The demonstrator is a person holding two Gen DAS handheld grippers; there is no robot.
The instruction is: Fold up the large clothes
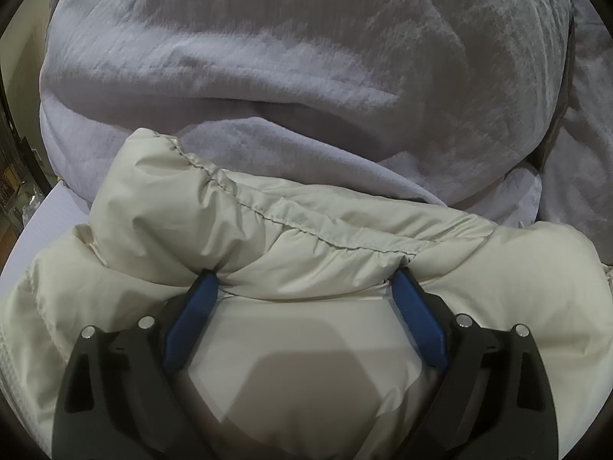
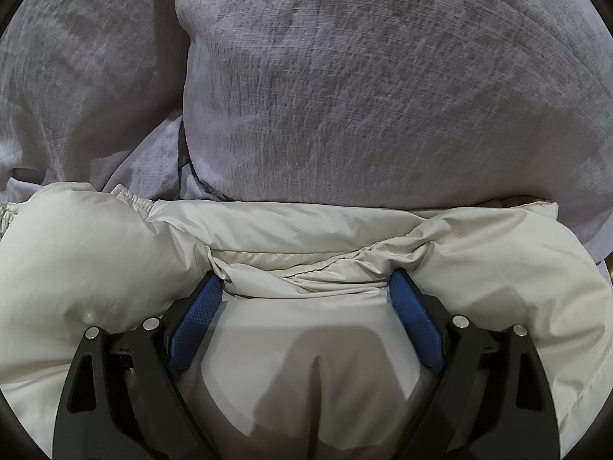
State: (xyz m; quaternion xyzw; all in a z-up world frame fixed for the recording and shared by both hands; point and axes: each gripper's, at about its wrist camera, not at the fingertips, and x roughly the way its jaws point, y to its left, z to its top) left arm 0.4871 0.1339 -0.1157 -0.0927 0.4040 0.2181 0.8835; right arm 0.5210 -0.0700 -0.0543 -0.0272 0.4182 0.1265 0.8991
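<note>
A cream puffer jacket (image 1: 306, 230) fills the lower half of both views, its shell smooth, slightly glossy and puffed into soft rolls, with a puckered stitched seam running from upper left down to the right in the left wrist view. In the right wrist view the same jacket (image 2: 95, 268) bunches into creased folds at mid-frame, an elastic gathered edge showing at the left. The left gripper (image 1: 304, 281) stands with its jaws wide apart, the two blue textured pads dug into a ridge of jacket fabric that spans the gap, not squeezed. The right gripper (image 2: 304, 281) is likewise spread wide over a crumpled fold, nothing clamped. Behind the jacket, filling the top of each frame, rise lavender-grey pillows (image 2: 383, 96) of a finely ribbed, crinkled weave; two show in the right wrist view, and the right-hand one overlaps the jacket's far edge.
</note>
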